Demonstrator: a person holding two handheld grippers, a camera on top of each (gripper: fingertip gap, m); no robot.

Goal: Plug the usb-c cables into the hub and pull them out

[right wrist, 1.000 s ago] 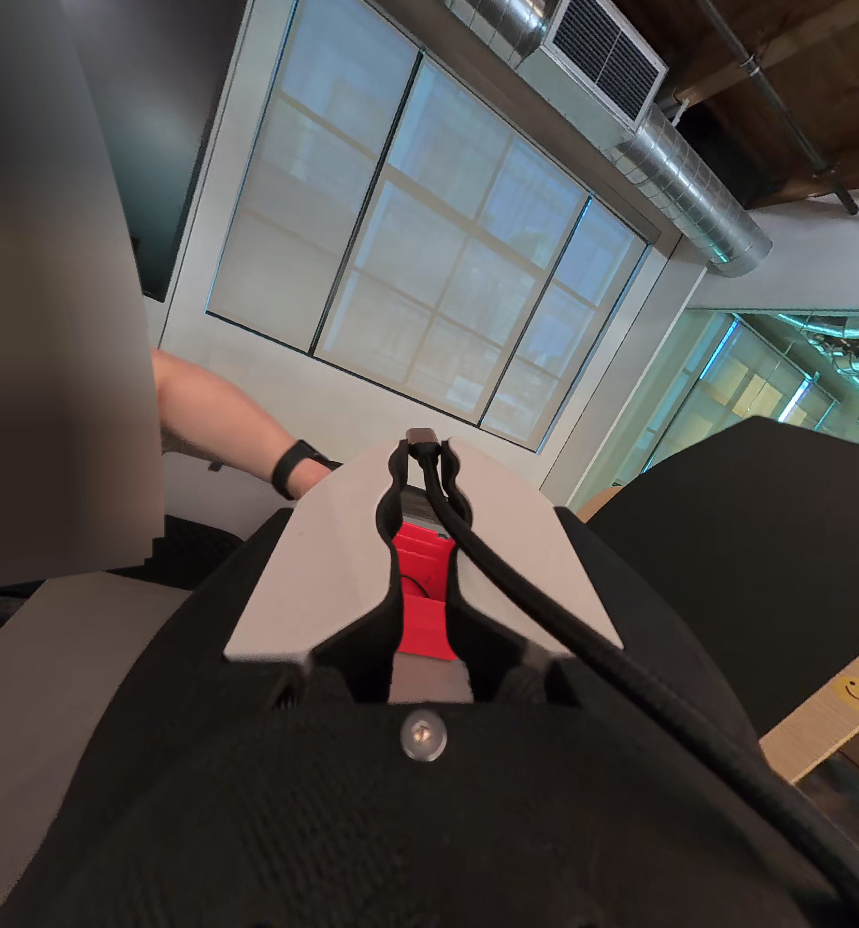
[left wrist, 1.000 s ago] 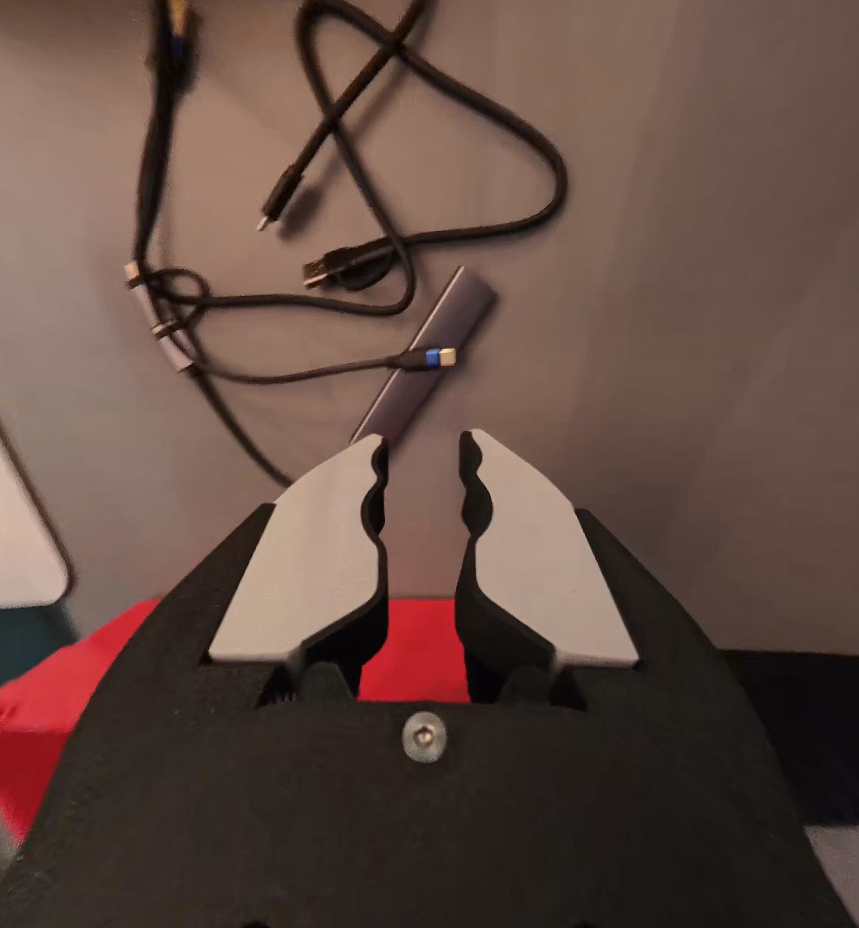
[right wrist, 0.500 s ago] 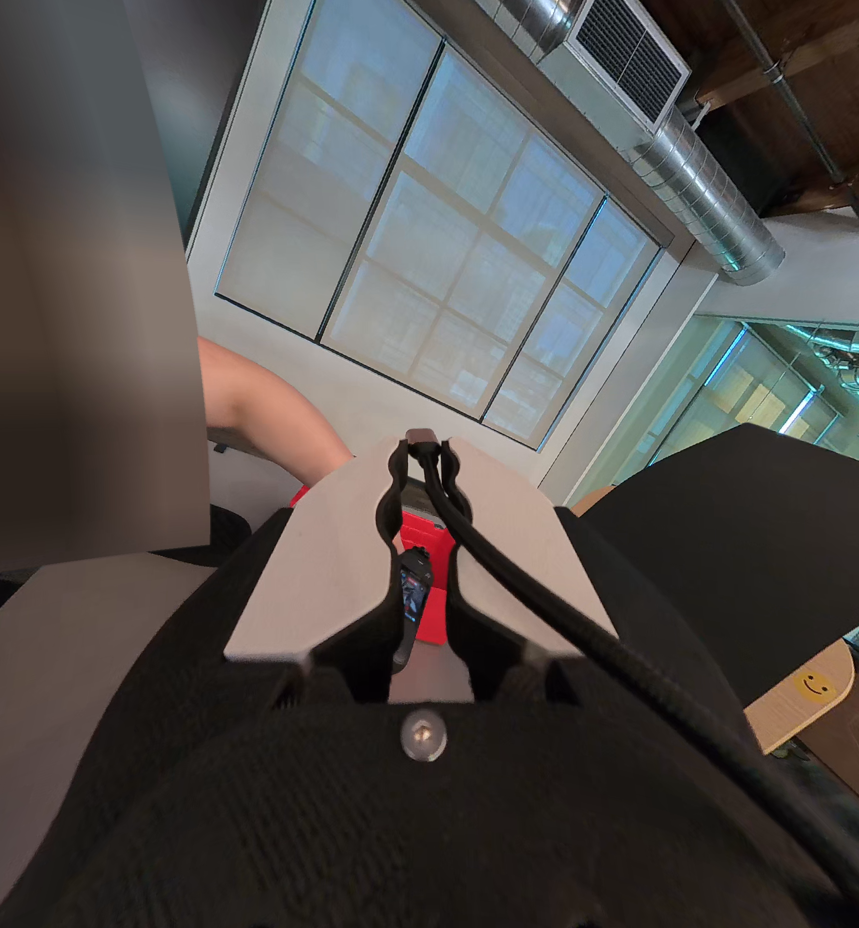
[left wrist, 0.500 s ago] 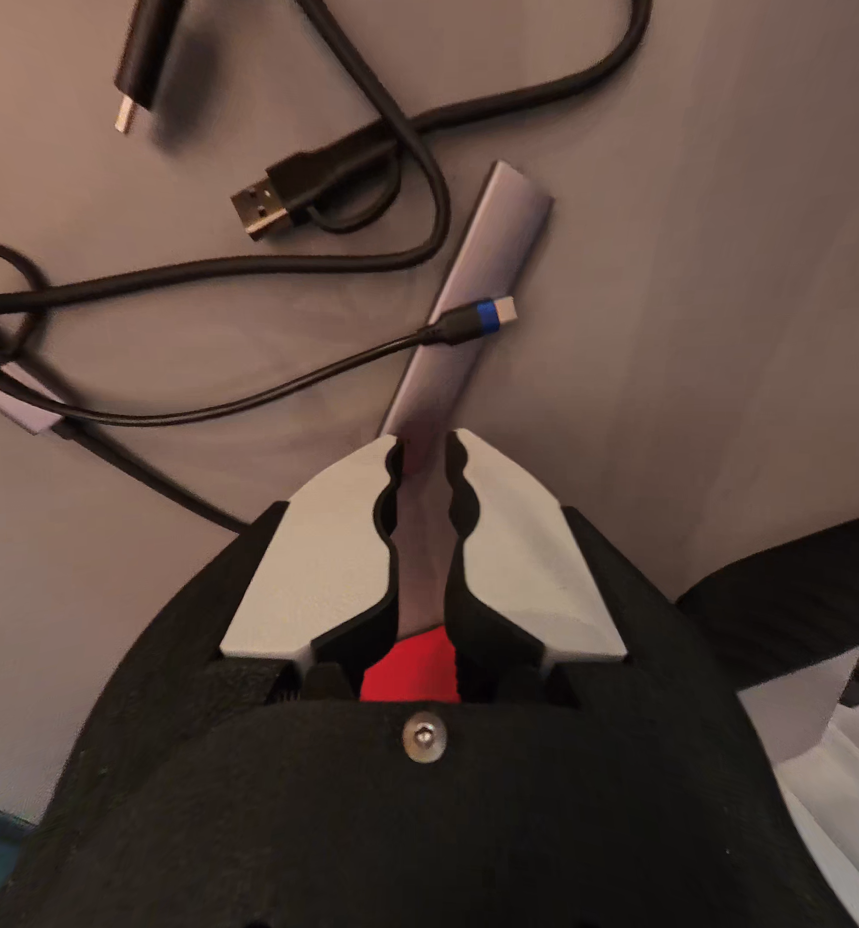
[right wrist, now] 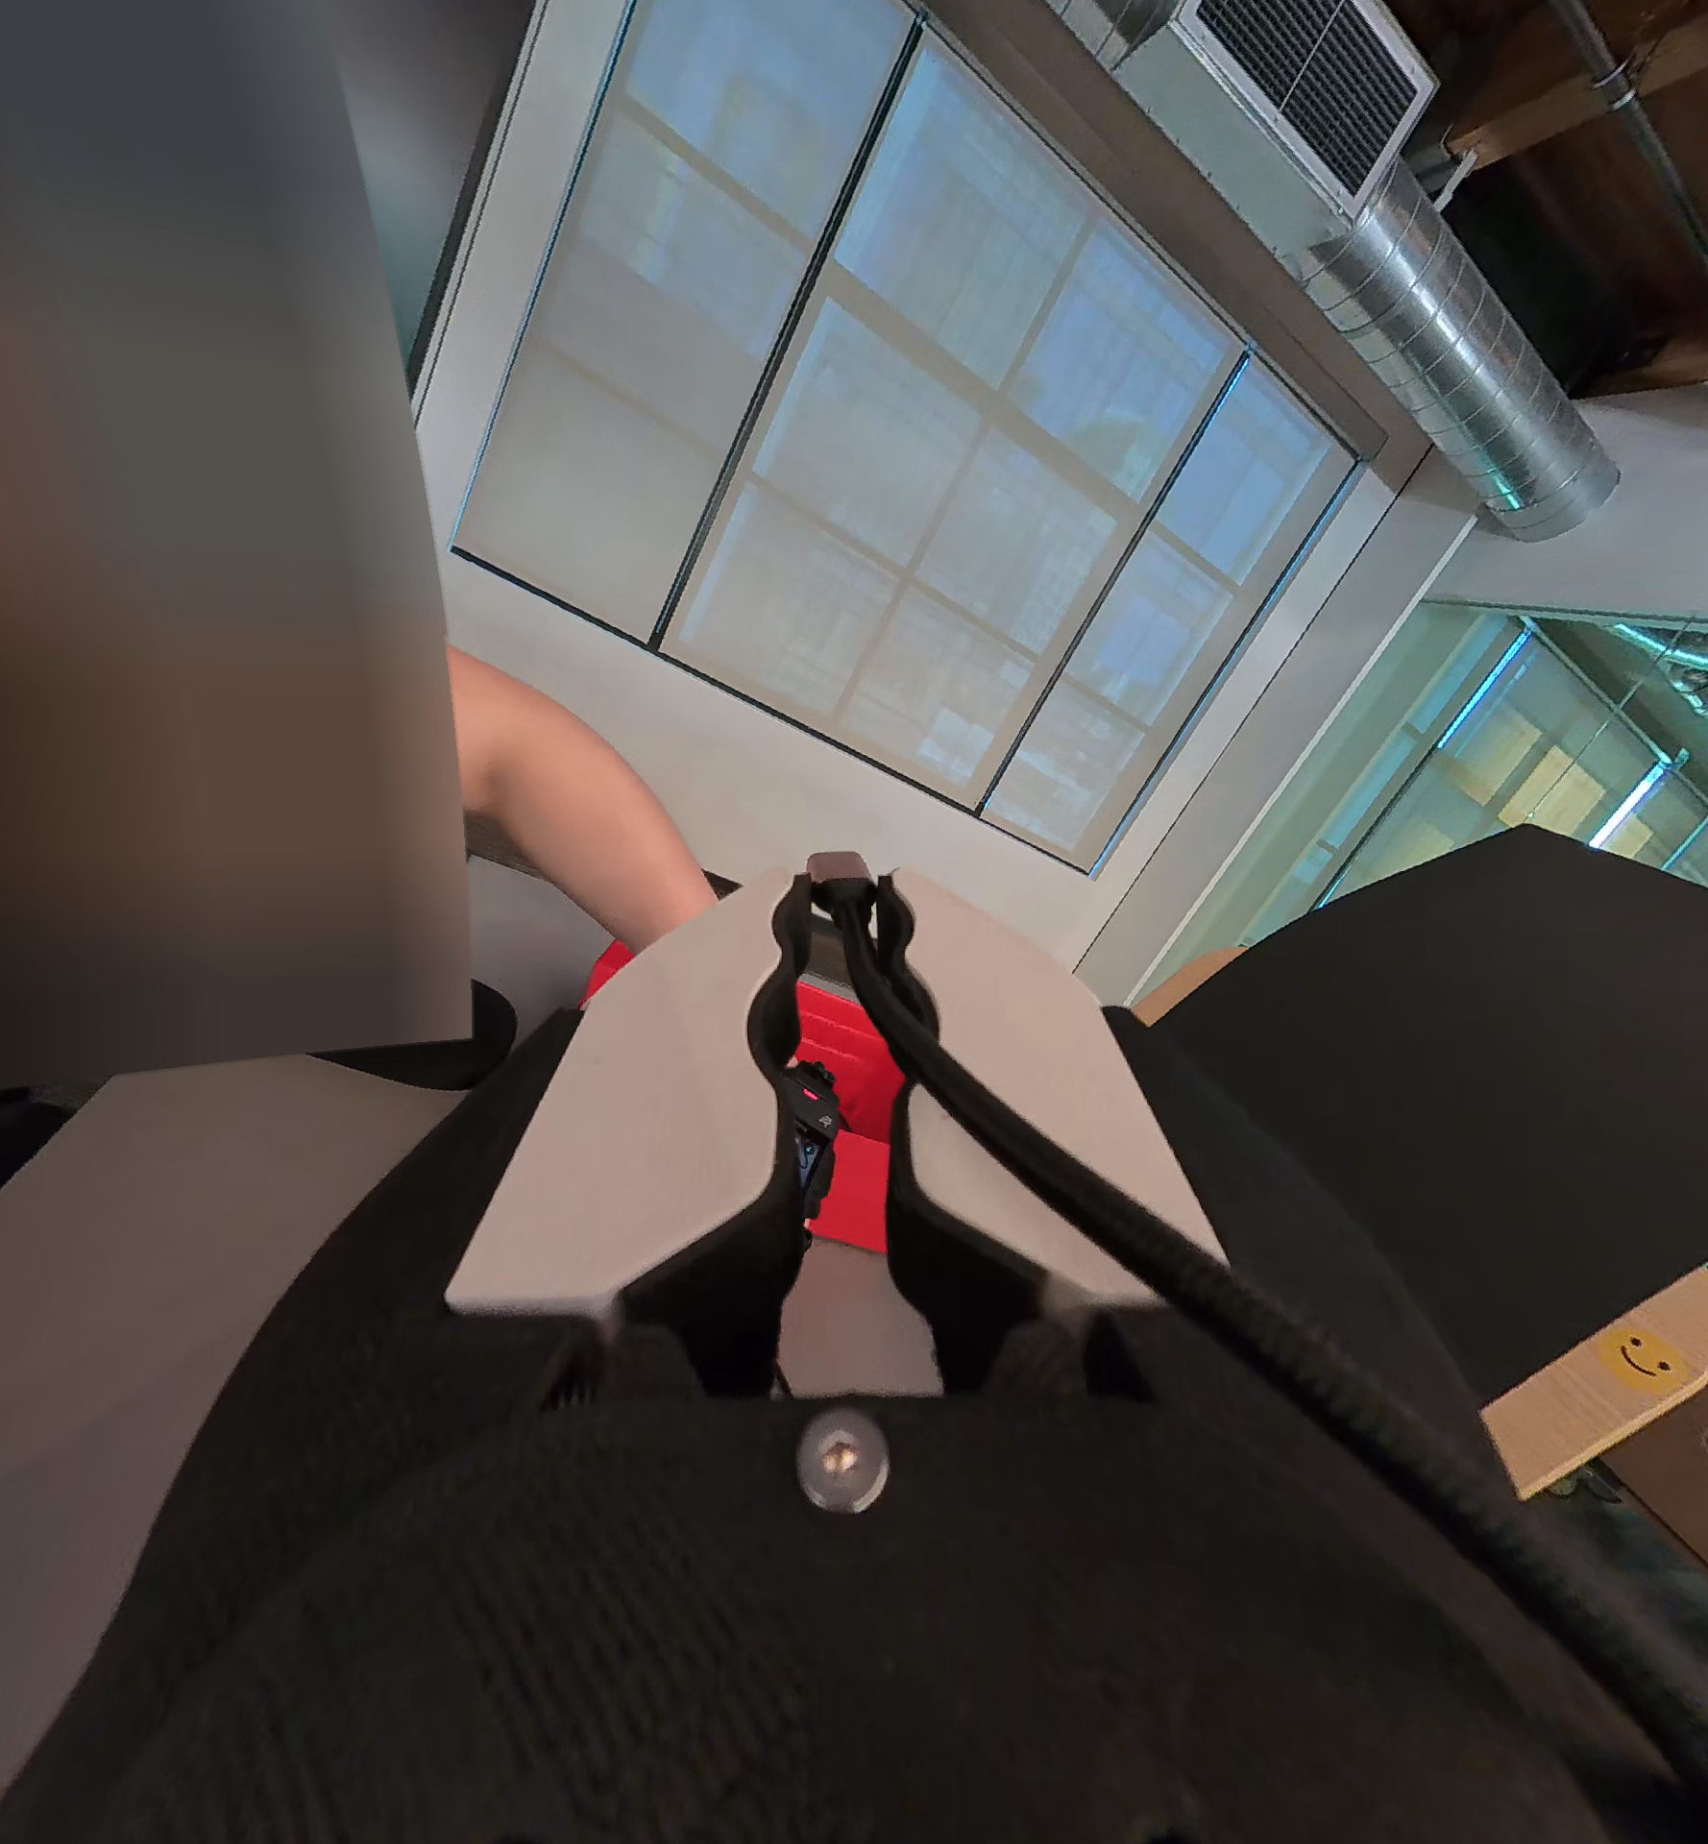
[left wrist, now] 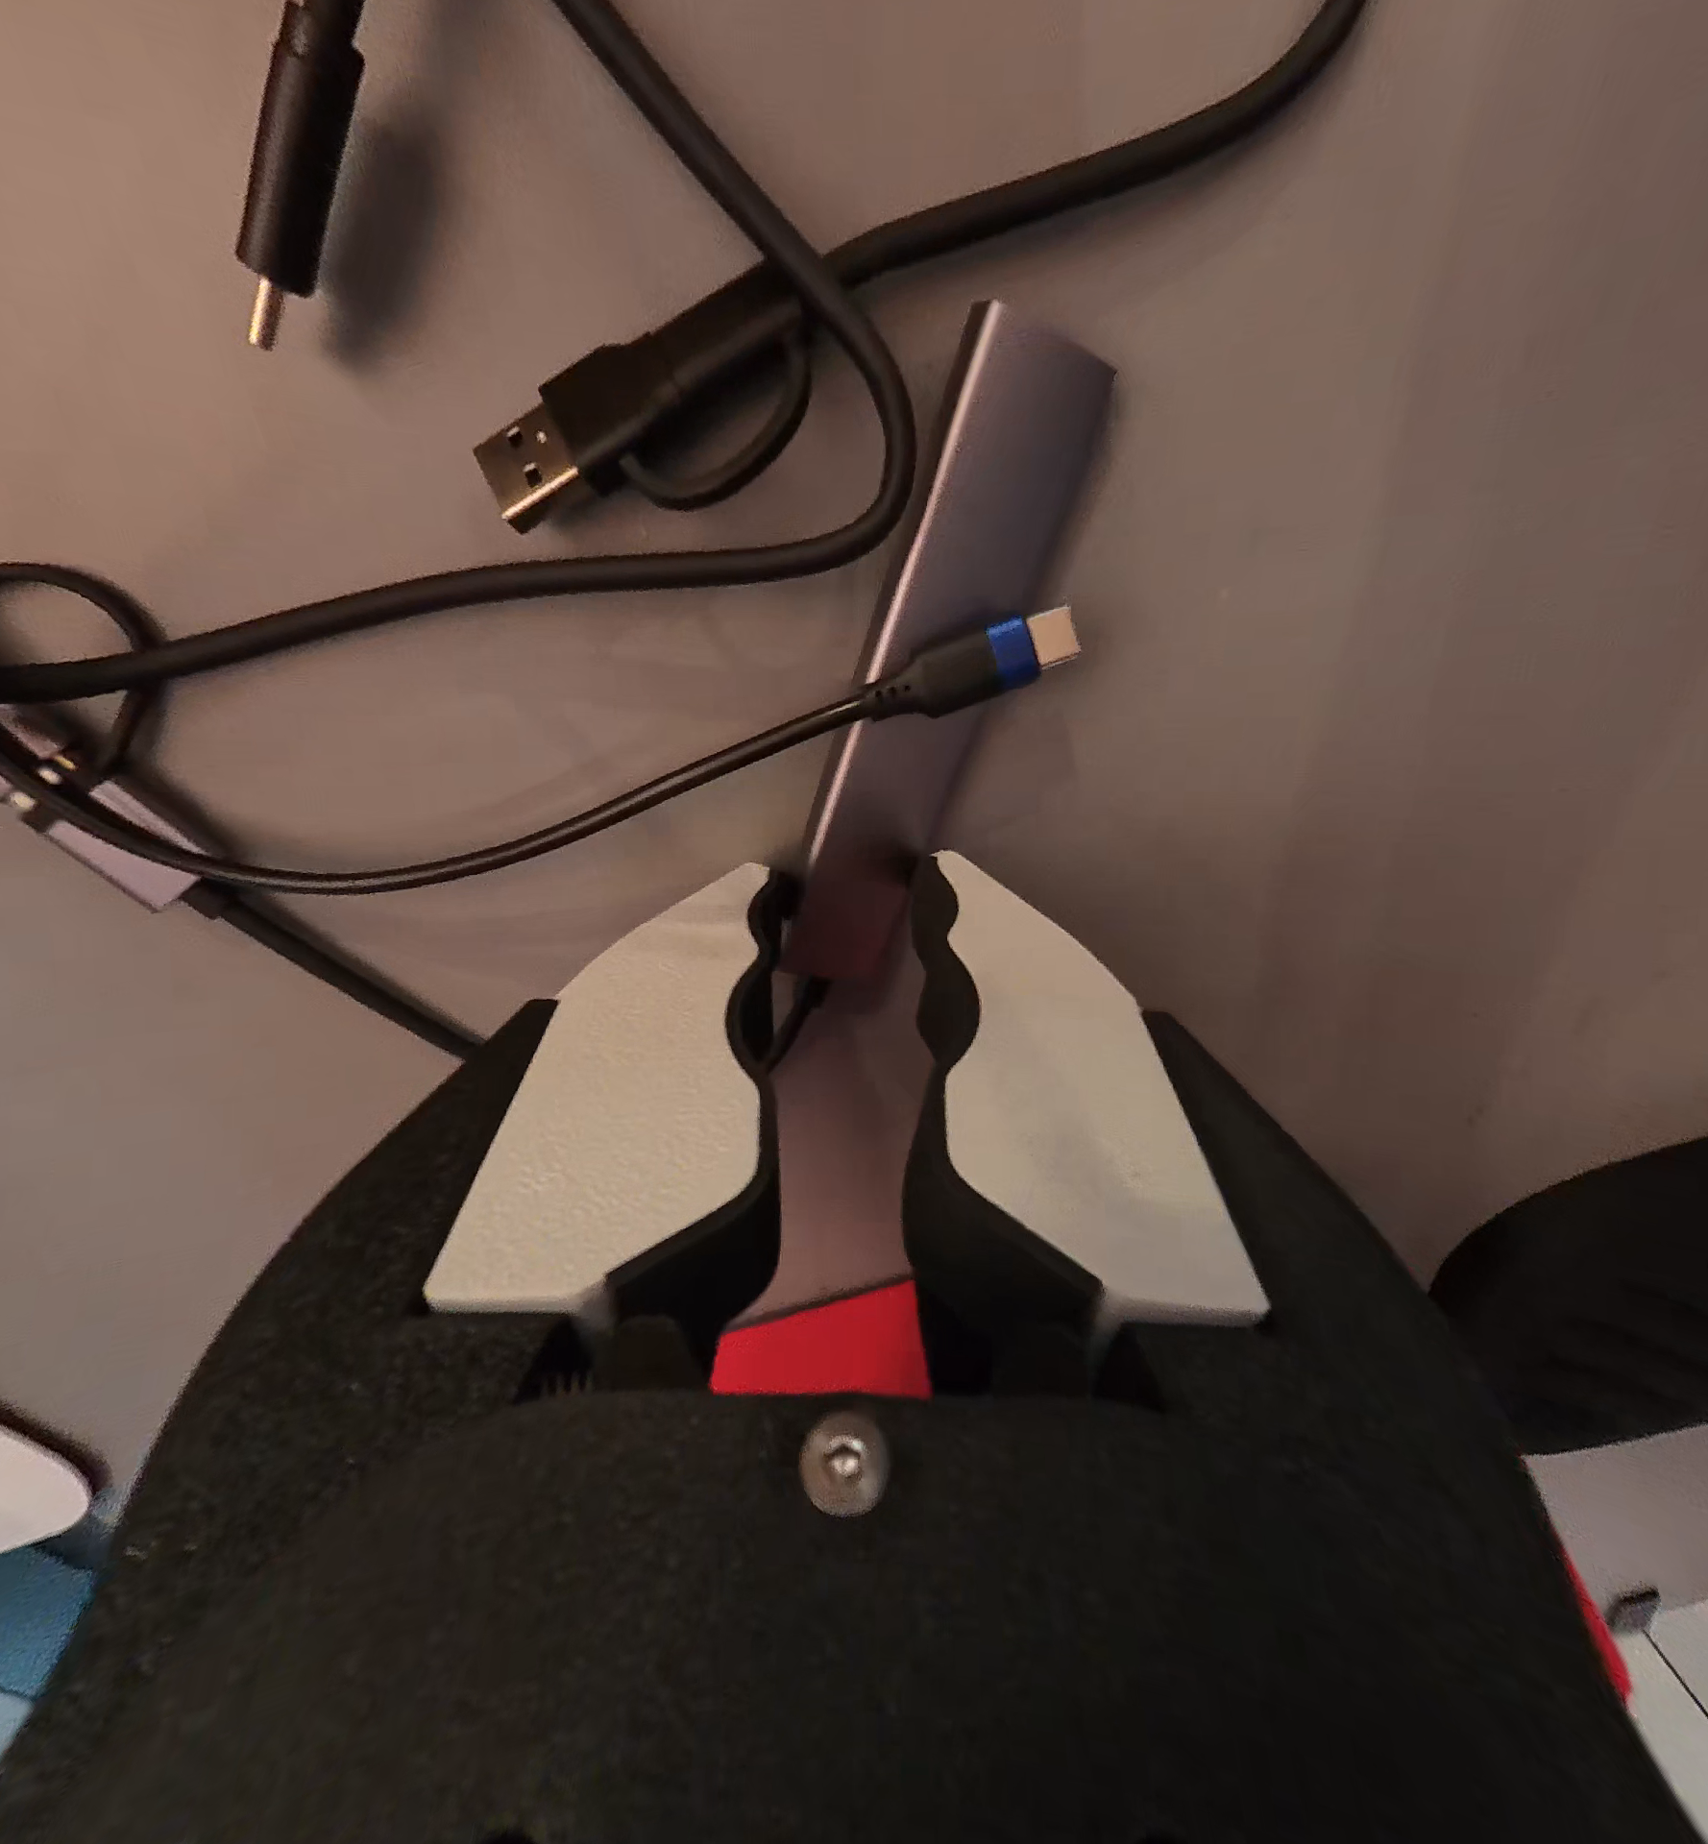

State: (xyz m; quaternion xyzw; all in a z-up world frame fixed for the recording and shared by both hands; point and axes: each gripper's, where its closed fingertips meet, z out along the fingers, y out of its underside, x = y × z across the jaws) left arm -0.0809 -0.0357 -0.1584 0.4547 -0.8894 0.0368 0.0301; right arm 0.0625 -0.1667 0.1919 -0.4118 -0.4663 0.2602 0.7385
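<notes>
A slim grey hub (left wrist: 970, 559) lies on the grey table (left wrist: 1379, 698), running away from me. My left gripper (left wrist: 848, 870) is open, its fingers close on either side of the hub's near end. A thin black cable with a blue-banded usb-c plug (left wrist: 1020, 644) lies across the hub. My right gripper (right wrist: 838, 878) is raised and points at a window. It is shut on the usb-c plug (right wrist: 835, 864) of a black braided cable (right wrist: 1030, 1128), which trails back to the lower right. The hub does not show in the right wrist view.
A black usb-a plug (left wrist: 531, 479) and a black usb-c plug (left wrist: 281, 200) lie left of the hub among looping cables. A second grey hub (left wrist: 82, 828) with cables in it sits at the far left. A person's arm (right wrist: 571, 798) and a black panel (right wrist: 1479, 1098) show beyond the right gripper. Some 40 cm of space lies between my two pairs of fingers.
My left gripper has moved forward and down onto the hub. Its jaws narrowed, then widened again, and now straddle the hub's near end. The right gripper keeps its plug and has barely moved.
</notes>
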